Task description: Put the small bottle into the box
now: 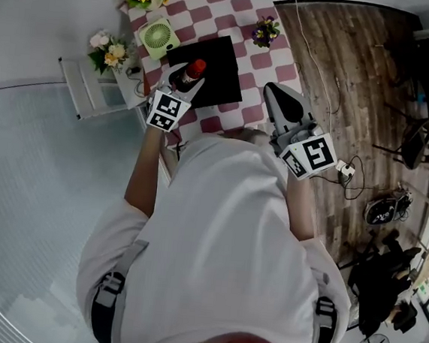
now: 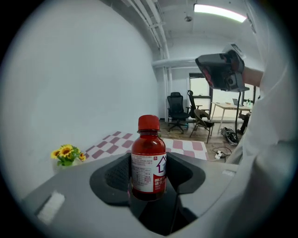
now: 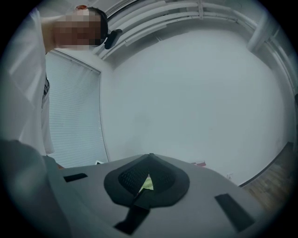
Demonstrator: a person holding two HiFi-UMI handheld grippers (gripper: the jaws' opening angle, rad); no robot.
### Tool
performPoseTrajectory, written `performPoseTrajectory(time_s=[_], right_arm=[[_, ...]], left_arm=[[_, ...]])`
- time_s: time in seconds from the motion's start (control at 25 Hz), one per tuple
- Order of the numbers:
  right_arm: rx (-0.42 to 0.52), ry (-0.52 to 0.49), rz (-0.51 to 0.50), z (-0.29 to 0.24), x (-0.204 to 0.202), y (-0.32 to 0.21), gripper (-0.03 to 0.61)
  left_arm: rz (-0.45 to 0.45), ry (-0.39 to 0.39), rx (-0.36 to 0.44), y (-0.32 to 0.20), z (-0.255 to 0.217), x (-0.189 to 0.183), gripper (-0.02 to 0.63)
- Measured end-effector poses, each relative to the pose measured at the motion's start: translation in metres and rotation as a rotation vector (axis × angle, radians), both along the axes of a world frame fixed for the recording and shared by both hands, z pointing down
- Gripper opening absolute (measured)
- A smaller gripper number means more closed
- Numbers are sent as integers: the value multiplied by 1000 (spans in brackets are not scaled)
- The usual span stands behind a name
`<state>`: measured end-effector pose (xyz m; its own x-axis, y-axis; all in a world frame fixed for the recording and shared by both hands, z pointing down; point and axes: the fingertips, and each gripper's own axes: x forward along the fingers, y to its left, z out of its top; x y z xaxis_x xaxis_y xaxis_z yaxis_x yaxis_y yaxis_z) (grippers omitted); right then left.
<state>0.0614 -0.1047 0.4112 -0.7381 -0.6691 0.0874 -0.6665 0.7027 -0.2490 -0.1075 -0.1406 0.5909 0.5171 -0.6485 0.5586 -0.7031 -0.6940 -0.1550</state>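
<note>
Left gripper (image 1: 187, 78) is clamping the small bottle (image 2: 149, 160) upright near the box (image 1: 218, 75) — right gripper (image 3: 148, 163) is pressing its 2 jaws together, empty.

Even, cool indoor light; fisheye warping, dark vignetted corners.
</note>
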Motion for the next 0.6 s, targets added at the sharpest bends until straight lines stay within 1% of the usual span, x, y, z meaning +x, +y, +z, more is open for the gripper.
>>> performPoseTrajectory(time_s=[0.12, 0.24, 0.44, 0.6], right_arm=[[-9, 10, 33, 2, 10, 3, 2], [-25, 20, 72, 5, 20, 6, 2], [-60, 37, 131, 14, 34, 12, 2], [-75, 47, 164, 19, 42, 17, 2]], left_arm=[[71, -61, -76, -1, 41, 8, 221], [143, -115, -108, -3, 73, 16, 221], [251, -189, -171, 0, 110, 26, 221], [363, -274, -234, 7, 138, 37, 221]])
